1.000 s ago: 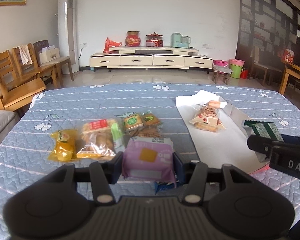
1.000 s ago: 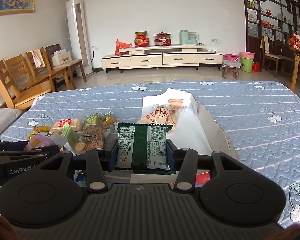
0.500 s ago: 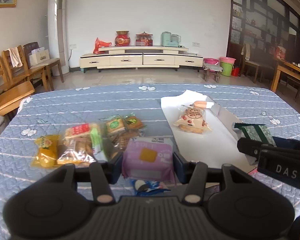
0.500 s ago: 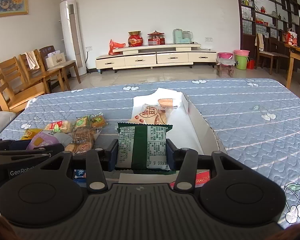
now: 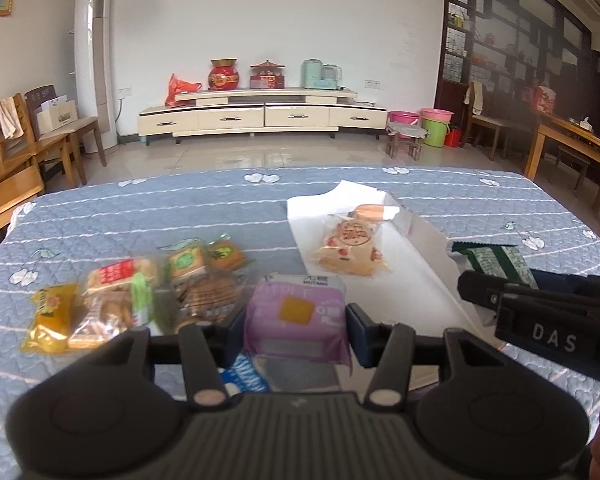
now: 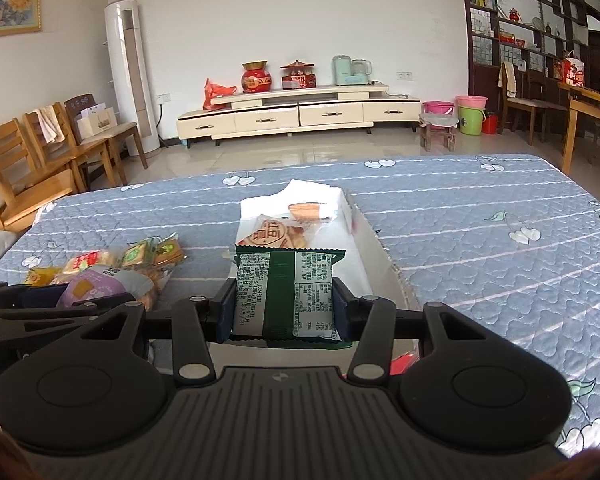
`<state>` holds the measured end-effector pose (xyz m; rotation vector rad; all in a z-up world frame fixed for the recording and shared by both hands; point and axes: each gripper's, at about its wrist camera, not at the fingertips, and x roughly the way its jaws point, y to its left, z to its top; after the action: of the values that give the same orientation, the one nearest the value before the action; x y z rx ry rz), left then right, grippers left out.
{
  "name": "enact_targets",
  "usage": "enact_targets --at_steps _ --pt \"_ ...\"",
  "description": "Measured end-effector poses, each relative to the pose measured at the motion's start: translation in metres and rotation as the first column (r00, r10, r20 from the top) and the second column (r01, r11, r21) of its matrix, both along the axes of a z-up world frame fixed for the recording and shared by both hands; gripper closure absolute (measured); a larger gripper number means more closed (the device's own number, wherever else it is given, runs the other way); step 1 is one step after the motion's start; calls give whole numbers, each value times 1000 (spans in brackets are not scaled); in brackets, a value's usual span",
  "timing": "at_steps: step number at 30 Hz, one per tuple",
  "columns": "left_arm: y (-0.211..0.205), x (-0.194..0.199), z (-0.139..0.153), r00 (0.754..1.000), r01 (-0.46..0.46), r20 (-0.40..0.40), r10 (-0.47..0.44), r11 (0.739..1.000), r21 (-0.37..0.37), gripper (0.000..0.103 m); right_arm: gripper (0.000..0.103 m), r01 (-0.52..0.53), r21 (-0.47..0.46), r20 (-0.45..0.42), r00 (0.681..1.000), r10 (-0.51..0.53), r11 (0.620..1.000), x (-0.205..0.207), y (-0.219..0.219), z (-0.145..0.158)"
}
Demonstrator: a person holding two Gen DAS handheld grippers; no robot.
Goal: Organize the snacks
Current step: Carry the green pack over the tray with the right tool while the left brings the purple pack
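Observation:
My left gripper is shut on a purple snack packet, held above the blue quilted table. My right gripper is shut on a green snack packet and hangs over the near end of a shallow white box. Inside that box, toward its far end, lie a cream-and-red packet and a small orange one. In the left wrist view the right gripper shows at the right with the green packet. A heap of loose snacks lies left of the box.
A yellow packet marks the left end of the heap, and a blue wrapper lies under my left gripper. Wooden chairs stand past the table's left edge. A wooden table stands far right.
My left gripper has carried the purple packet to the right, so the heap and the box have slid leftward in its view. The right gripper has stayed almost still with the green packet.

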<state>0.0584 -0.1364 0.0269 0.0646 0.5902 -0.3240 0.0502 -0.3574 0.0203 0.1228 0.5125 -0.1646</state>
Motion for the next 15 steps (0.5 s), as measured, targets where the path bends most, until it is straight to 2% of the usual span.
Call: enact_targets --at_steps 15 --pt "-47 19 7 998 65 12 -65 998 4 51 44 12 -10 -4 1000 -12 1000 26 -15 9"
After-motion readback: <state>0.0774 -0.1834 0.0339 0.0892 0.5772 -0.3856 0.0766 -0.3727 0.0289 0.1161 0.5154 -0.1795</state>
